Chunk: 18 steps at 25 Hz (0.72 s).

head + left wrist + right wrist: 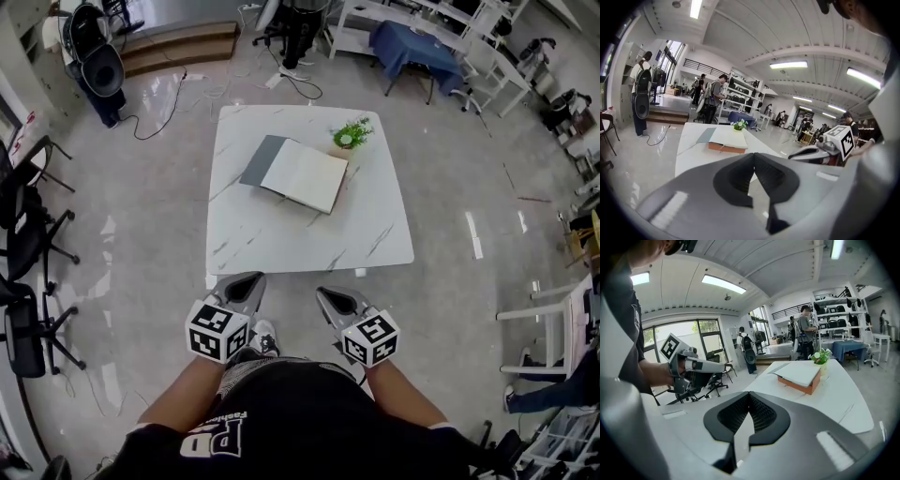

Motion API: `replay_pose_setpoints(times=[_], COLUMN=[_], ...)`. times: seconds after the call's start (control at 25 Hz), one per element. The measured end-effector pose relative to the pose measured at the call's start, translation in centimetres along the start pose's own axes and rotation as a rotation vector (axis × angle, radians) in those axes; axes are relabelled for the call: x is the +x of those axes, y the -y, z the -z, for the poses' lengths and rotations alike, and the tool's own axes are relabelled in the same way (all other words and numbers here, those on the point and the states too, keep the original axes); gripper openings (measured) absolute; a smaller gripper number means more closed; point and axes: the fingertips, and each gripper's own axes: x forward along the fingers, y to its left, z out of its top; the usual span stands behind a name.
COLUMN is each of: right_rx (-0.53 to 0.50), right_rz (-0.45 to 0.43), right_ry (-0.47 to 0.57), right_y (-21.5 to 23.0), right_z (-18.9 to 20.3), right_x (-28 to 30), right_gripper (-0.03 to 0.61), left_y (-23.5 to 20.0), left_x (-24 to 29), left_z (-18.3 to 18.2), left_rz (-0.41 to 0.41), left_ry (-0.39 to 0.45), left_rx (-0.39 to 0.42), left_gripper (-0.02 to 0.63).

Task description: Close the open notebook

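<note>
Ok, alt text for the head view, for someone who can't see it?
An open white-paged notebook with a grey cover lies on a white marble-look table, a small green potted plant beside its far corner. The left claw and right claw, shut and empty, hang short of the table's near edge.

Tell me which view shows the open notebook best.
The head view: it sees the notebook from above, open pages and grey cover both plain. Both gripper views catch it only low and side-on, its orange edge facing them.
</note>
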Motion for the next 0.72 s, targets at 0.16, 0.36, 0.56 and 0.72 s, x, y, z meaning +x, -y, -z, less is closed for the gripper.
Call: replay_pose_setpoints(times=[0.16, 0.36, 0.56, 0.72], right_rx=[-0.015, -0.022, -0.014, -0.001], right_rz=[0.015, 0.042, 0.068, 0.080], right_ry=[0.004, 0.008, 0.014, -0.003], right_y=[0.4, 1.0, 1.7, 1.8], right_z=[-1.7, -3.0, -3.4, -3.1], right_x=[2.2, 4.1, 5.0, 5.4], right_gripper=[0.000, 0.000, 0.000, 0.000], left_y=[-2.4, -4.3, -5.4, -6.1], left_x=[0.8, 2.1, 3.3, 3.7], left_z=[-1.3, -2.2, -2.3, -1.8], left_rz=[0.015, 0.050, 0.077, 0.088], left_ry=[0.005, -0.005, -0.020, -0.040], left_rx=[0.006, 0.017, 0.030, 0.025], left_gripper=[0.058, 0.058, 0.058, 0.058])
